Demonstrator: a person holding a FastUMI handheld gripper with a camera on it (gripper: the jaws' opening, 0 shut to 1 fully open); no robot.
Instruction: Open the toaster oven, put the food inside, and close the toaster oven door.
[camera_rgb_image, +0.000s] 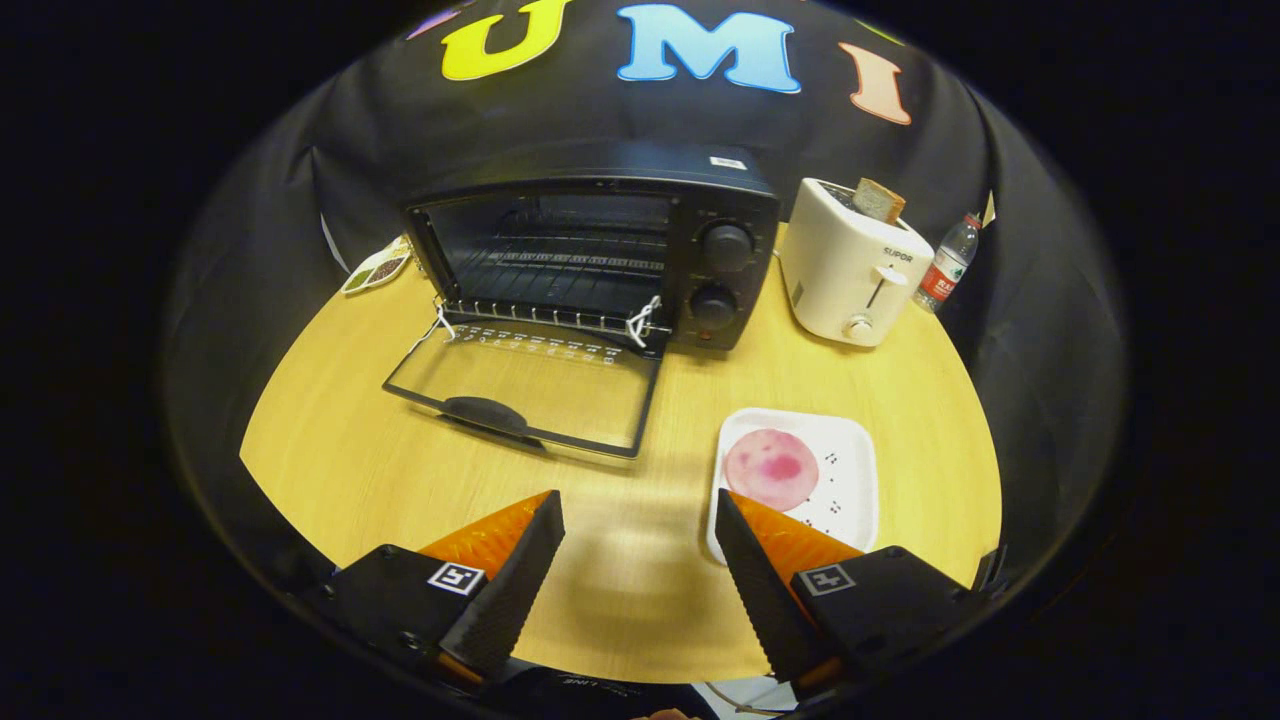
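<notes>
Hovering w/ gripper (640, 515) fingers spread wide, holding nothing, above the table (330, 450) in front of the toaster oven (600, 250). Door (520, 395) already dropped flat, so open step looks done; food (772, 468) sits on white tray (855, 470) front-right of oven, just ahead of the right finger. Next, probably: swing right, straddle the food, close fingers on it, then carry to the rack.

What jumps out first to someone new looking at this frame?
The black toaster oven at the back of the table, with its glass door dropped flat open. Next, the pink round of food on a white plate, just ahead of one finger of the open, empty gripper. A white toaster stands beside the oven.
</notes>
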